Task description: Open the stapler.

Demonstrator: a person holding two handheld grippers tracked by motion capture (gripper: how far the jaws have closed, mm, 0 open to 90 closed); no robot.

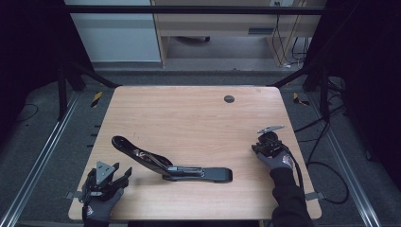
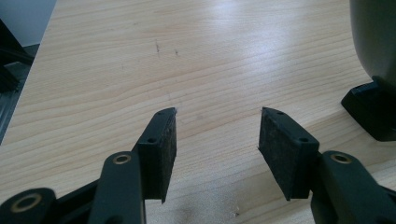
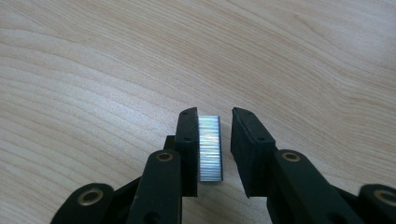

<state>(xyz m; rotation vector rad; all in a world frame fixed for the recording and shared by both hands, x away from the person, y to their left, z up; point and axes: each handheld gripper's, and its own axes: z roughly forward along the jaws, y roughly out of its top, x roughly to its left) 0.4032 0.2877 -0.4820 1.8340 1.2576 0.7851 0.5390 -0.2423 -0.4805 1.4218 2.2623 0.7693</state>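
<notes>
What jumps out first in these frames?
The big black stapler lying swung open across the near middle of the wooden table grabs the eye first. Next is the shiny strip of staples between the jaws of the right tool, resting against one pad with a gap to the other. The left tool sits at the near left corner, jaws apart on nothing.

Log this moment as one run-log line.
left gripper: open, empty | right gripper: open, silver staple strip between jaws, against one pad | black opened stapler: flat on wooden table
</notes>
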